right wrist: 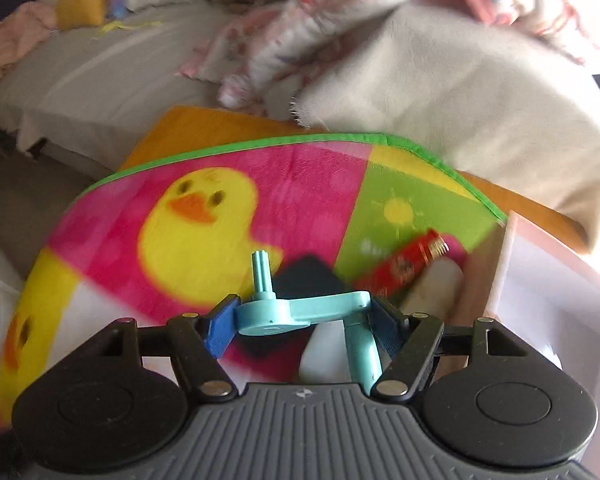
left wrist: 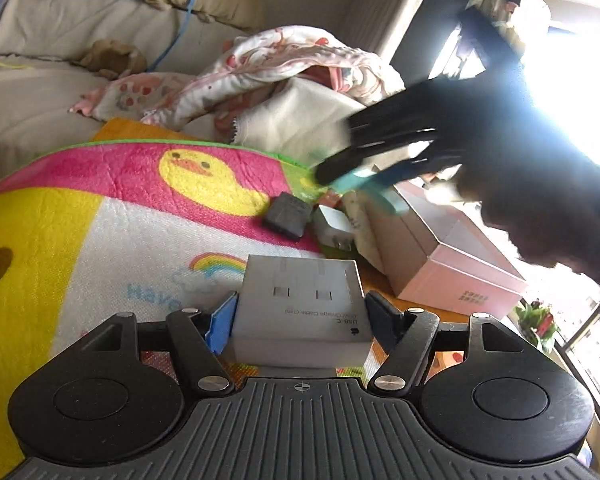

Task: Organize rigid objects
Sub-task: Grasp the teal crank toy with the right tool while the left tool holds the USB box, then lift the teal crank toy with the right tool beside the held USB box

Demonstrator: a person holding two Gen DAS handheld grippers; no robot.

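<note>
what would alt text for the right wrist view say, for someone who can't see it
The right gripper holds a teal plastic crank handle crosswise between its blue pads, above a pink, yellow and green duck-print mat. Beyond it, blurred, lie a dark flat object, a red packet and a pale pink box at right.

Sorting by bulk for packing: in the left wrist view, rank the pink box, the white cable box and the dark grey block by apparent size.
1. pink box
2. white cable box, though it sits nearest the camera, between the left gripper pads, so it looks enlarged
3. dark grey block
</note>
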